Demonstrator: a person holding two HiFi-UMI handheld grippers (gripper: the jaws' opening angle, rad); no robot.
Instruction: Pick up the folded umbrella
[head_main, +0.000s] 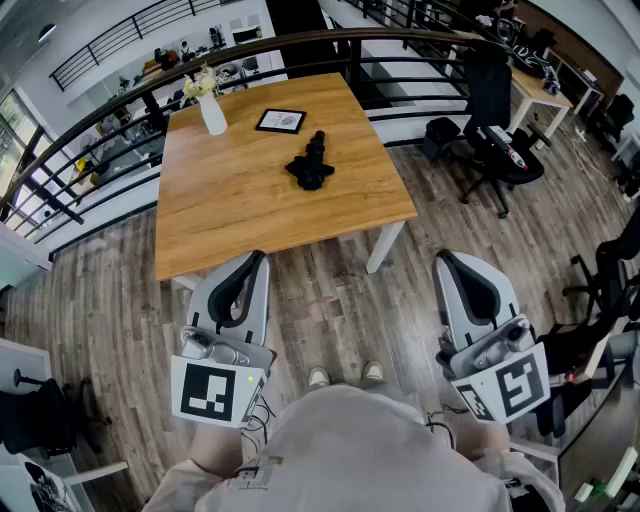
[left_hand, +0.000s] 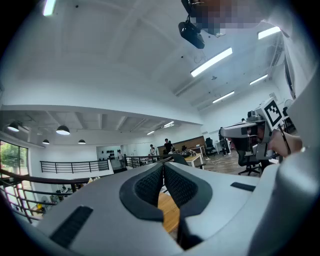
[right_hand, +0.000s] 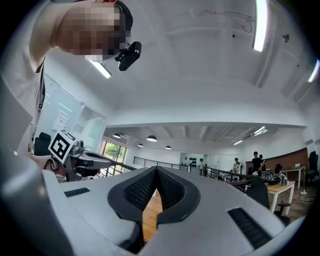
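The folded black umbrella (head_main: 311, 164) lies near the middle of the wooden table (head_main: 230, 200), far ahead of both grippers. In the head view my left gripper (head_main: 256, 257) is held level over the floor just before the table's near edge, jaws shut and empty. At the lower right, my right gripper (head_main: 441, 260) is also level, over the floor, jaws shut with nothing between them. In the left gripper view the left gripper (left_hand: 163, 165) shows pads pressed together; the right gripper (right_hand: 156, 170) looks the same in its own view. The umbrella is hidden in both gripper views.
A white vase with flowers (head_main: 210, 108) and a black picture frame (head_main: 281, 121) stand at the table's far side. A dark railing (head_main: 120, 110) runs behind the table. Black office chairs (head_main: 495, 110) stand to the right, with another desk (head_main: 540, 90) beyond.
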